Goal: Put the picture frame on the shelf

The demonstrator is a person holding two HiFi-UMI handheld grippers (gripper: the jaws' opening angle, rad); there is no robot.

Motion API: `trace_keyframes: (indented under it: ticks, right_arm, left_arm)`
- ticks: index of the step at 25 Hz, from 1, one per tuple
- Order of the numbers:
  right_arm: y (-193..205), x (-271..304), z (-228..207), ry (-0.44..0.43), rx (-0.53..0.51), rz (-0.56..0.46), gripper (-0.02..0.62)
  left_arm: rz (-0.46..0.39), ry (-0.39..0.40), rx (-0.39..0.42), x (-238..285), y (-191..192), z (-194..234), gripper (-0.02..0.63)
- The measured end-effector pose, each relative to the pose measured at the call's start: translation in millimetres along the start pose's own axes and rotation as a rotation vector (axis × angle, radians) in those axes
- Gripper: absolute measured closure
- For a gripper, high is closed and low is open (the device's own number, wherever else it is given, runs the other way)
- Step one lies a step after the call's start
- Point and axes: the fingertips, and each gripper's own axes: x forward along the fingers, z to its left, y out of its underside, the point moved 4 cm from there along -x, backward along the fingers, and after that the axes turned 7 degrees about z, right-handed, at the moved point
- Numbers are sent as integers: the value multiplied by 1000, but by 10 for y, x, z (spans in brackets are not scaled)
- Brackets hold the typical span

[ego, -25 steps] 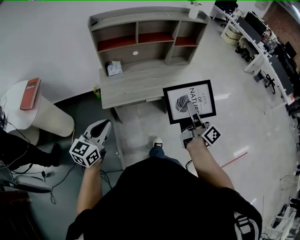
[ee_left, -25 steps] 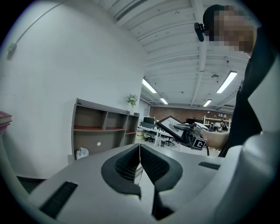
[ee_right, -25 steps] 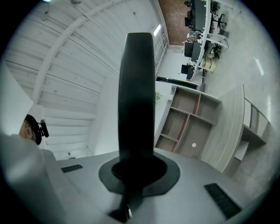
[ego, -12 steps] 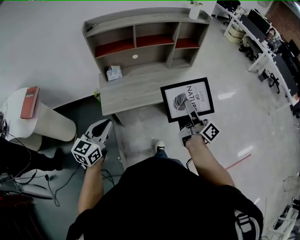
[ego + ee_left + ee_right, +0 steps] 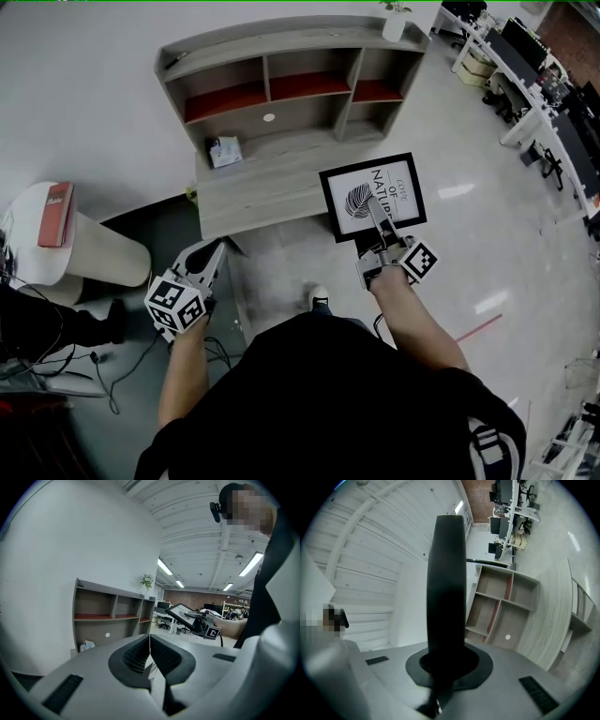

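**Change since earlier frame.** The person has stepped nearer the shelf (image 5: 281, 70). It sits larger in the head view, and the picture frame (image 5: 372, 195) has closed on the desk (image 5: 262, 183). Both grippers have travelled forward with the body, and neither grip has changed.

**Item 1: picture frame.** Black border, white mat, leaf print. It is held in the air, tilted face up. In the head view its left edge overlaps the front right corner of the desk. It is not resting on anything and is still well short of the shelf compartments.

**Item 2: right gripper (image 5: 374, 210).** It is clenched on the near edge of the frame. Its own view shows the frame edge-on as a dark bar (image 5: 446, 588) rising from between the jaws.

**Item 3: left gripper (image 5: 213, 247).** The jaws are closed together with nothing between them (image 5: 150, 652). It is carried low at the person's left, off the front left corner of the desk.

**Item 4: shelf.** It stands along the back edge of the desk and has open compartments, some with red boards. A potted plant (image 5: 395, 23) stands on its top right corner.

**Item 5: other items.** A small box (image 5: 223, 151) sits toward the back left of the desk. A red book (image 5: 55, 202) lies on a round white stand (image 5: 103, 253) at far left.

**Assessment.** This looks like the approach stage. The frame is secured, but placing has not begun. The frame probably needs lifting over the front edge of the desk and standing upright in a compartment or on the top board.
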Motion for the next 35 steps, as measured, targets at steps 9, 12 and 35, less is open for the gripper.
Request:
trace_keyframes:
  ticks: [9,12,35]
  right_arm:
    - [-231,356,-243,4,25,16,572]
    - [-267,434,-310,6,41,22,572]
    - [-641,970,-808,10,79,63,572]
  left_arm:
    - [8,-16,-7,332,-174,179,584]
    - [8,-19,-9,390,-205,208,584]
    - [26,-72,-25,927,-368,505,583]
